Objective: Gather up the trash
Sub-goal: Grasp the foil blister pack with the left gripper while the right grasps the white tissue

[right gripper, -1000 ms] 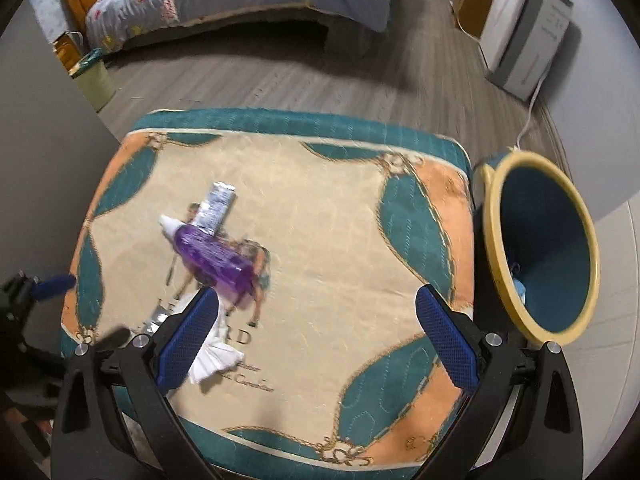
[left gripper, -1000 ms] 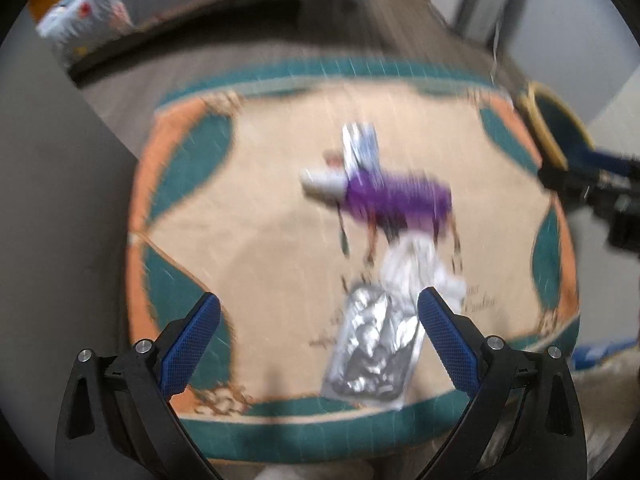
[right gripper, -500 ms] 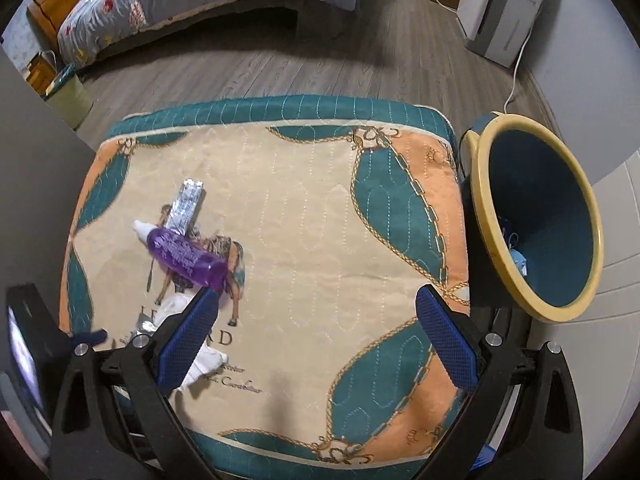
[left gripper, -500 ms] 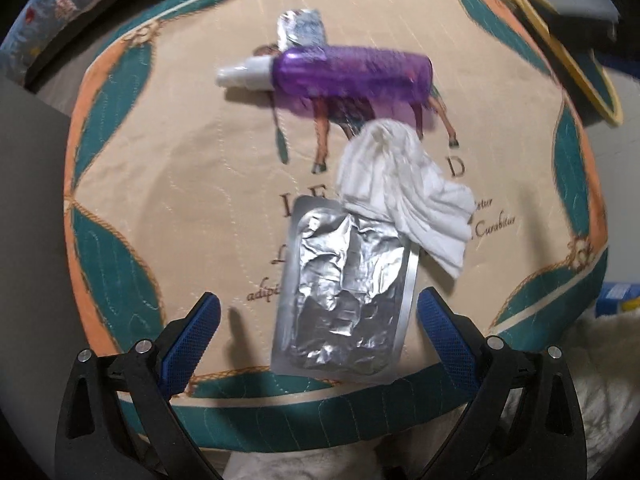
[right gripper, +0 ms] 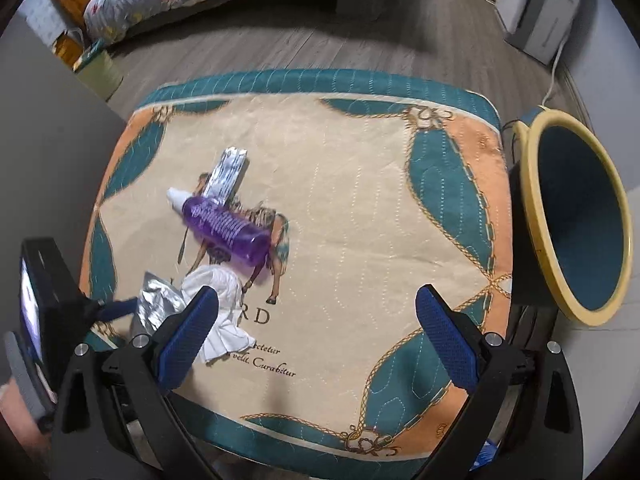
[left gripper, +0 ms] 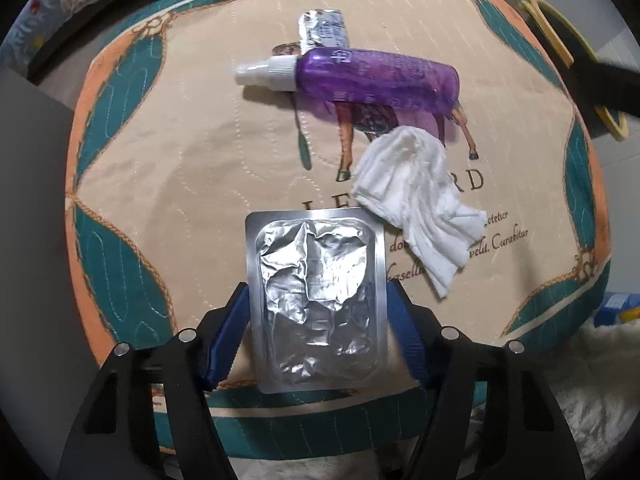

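- Foil blister pack — lying flat near the front edge of the quilted cushion, its near end reaching the teal border; crinkled silver face showing, rectangular with rounded corners.
- Left gripper — pointing down over the pack, its jaws closing with the pack between them; the blue pads are sitting just beside the pack's two long edges, and firm pressing cannot be confirmed.
- White tissue — crumpled, lying just beyond the pack's far right corner, one fold touching or overlapping that corner.
- Purple spray bottle — lying on its side beyond the tissue, white nozzle pointing left.
- Small silver wrapper — lying partly under the bottle's neck, on its far side.
- Open room — the cushion's left half and its whole right side are lying bare.
- Right gripper — hovering over the cushion's front part, jaws standing wide apart with nothing between them.
- Yellow-rimmed bin — standing just off the cushion's right edge, blue interior facing the right wrist view.
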Demonstrator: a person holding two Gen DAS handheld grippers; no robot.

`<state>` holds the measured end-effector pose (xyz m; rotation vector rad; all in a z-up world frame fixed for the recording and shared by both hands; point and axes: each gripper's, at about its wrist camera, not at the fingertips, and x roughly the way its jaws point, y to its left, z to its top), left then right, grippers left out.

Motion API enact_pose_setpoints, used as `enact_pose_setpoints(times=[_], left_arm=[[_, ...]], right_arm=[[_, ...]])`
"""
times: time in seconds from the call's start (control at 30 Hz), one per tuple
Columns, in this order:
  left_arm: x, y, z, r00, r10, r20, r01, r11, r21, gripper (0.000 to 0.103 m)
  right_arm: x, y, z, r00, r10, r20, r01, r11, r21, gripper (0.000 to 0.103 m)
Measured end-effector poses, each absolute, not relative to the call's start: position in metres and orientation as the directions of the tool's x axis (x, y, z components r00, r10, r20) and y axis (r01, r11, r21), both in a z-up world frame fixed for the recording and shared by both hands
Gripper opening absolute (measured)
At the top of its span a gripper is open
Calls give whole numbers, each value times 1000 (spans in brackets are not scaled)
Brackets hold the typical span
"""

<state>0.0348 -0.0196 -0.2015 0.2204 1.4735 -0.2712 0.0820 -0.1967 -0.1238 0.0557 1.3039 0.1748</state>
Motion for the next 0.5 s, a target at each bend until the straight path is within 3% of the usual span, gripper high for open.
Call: enact_pose_setpoints(times=[0.5], left_arm=[[63, 33, -131, 325, -12, -946, 281, 956, 84, 68]], right_arm=[[84, -151, -150, 211, 115, -971, -211, 975, 70, 97]])
